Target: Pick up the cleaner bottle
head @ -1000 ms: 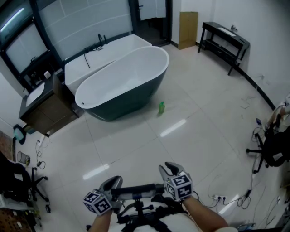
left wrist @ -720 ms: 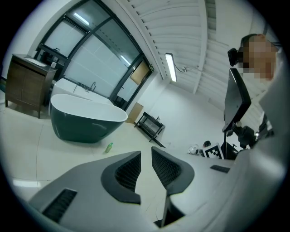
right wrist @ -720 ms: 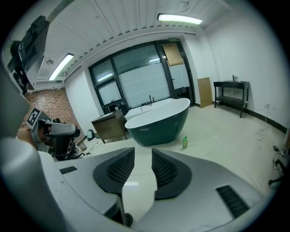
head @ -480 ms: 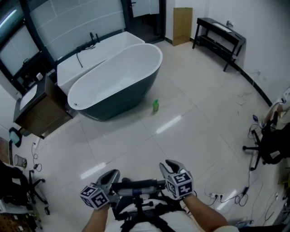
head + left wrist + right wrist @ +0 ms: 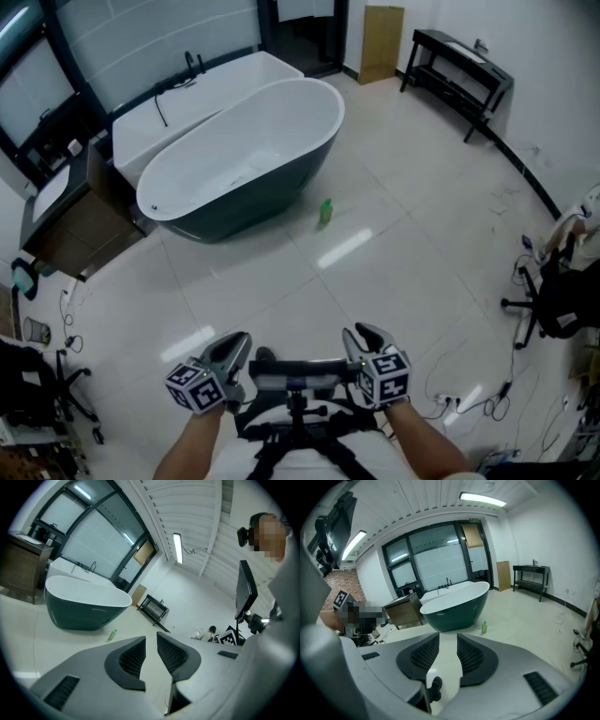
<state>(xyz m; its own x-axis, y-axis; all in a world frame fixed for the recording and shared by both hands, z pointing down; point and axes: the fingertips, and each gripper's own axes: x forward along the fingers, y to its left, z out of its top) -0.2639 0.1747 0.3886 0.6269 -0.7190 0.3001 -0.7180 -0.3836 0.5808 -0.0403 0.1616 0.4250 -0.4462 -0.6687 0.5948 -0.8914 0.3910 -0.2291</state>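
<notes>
The cleaner bottle (image 5: 325, 211) is small and green. It stands upright on the pale tile floor beside the dark green bathtub (image 5: 267, 197). It also shows far off in the left gripper view as the bottle (image 5: 112, 634) and in the right gripper view as the bottle (image 5: 484, 627). My left gripper (image 5: 239, 343) and right gripper (image 5: 362, 334) are at the bottom of the head view, far short of the bottle. Each of the left gripper (image 5: 151, 638) and right gripper (image 5: 448, 638) has a narrow gap between its jaws, with nothing in it.
A white rectangular tub (image 5: 178, 98) stands behind the green one. A wooden vanity cabinet (image 5: 70, 220) is at the left, a black console table (image 5: 459, 75) at the back right, and a black chair (image 5: 558, 300) with floor cables at the right. A black tripod bar (image 5: 298, 375) sits between my grippers.
The head view has shifted: the tub and bottle sit slightly higher and further left. Both grippers have moved a little lower in the frame. Their jaws are unchanged and the bottle stands where it was.
</notes>
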